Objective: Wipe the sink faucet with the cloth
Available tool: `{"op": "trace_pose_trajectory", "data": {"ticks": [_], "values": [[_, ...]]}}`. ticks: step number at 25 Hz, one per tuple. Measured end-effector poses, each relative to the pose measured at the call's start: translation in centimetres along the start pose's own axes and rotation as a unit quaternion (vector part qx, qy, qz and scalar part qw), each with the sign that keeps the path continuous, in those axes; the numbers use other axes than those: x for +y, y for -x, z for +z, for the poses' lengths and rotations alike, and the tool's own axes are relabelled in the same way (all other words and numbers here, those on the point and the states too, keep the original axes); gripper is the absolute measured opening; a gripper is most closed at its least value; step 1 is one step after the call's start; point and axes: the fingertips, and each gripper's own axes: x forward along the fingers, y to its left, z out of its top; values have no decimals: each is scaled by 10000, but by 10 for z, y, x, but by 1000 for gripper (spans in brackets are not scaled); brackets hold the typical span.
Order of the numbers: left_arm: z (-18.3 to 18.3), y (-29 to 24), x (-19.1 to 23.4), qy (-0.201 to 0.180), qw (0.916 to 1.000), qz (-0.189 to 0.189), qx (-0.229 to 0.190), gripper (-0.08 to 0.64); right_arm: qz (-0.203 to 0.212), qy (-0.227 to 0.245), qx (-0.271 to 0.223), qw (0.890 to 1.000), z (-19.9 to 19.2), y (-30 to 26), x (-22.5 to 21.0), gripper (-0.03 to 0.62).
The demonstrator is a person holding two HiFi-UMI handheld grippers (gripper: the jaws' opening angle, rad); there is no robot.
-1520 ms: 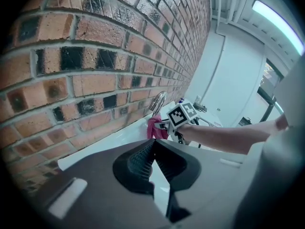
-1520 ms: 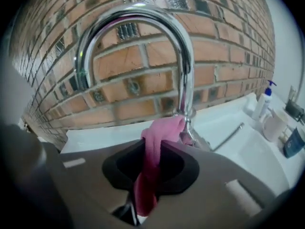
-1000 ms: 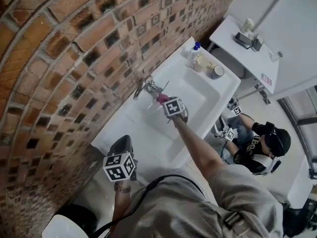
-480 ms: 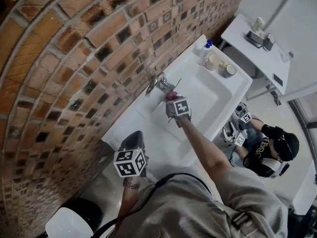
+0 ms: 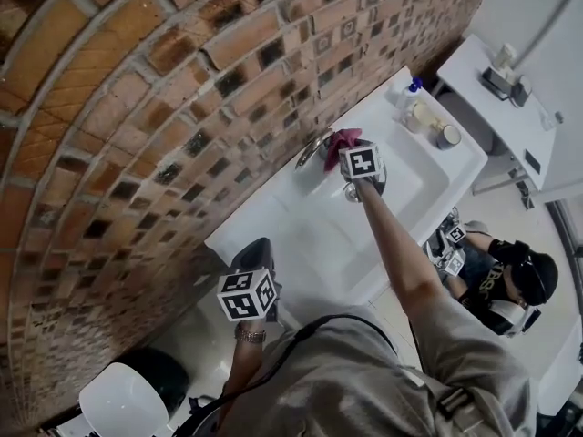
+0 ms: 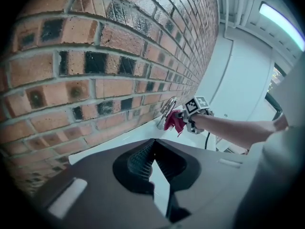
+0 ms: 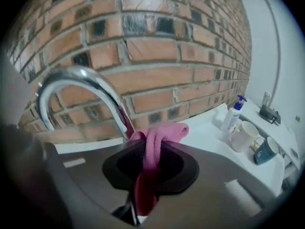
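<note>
A curved chrome faucet rises from the white sink against the brick wall; it also shows as the faucet in the head view and the faucet in the left gripper view. My right gripper is shut on a pink cloth, and the cloth presses against the faucet's neck. My left gripper hangs low at the sink's near left end, jaws together with nothing between them. From there the cloth shows small beside the faucet.
A blue-capped bottle, a white mug and a dark cup stand on the sink's right end. Another person crouches on the floor to the right. A white table stands beyond.
My right gripper has carried the pink cloth up from beside the faucet's base onto its neck. The left gripper stays low at the sink's near end.
</note>
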Motion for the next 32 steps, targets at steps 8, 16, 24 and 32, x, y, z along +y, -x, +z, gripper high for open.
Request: {"op": "trace_pose_trajectory", "data": {"ticks": [8,16,24,32], "values": [[9,15,-2,19,9998,26,-197,20,1119,-864,-327,9894,5,-6,14,55],[9,25,-12,-24,9993,-115,-355,20,2225,-262,-1800,9578,78,92,61,57],[10,52,-40,-229,9970,-407,-622,20,2102,2071,-901,9512,20,104,177,57],[-34,89,-75,-208,9948,-822,-568,20,2146,350,-679,9737,-90,195,218,57]]}}
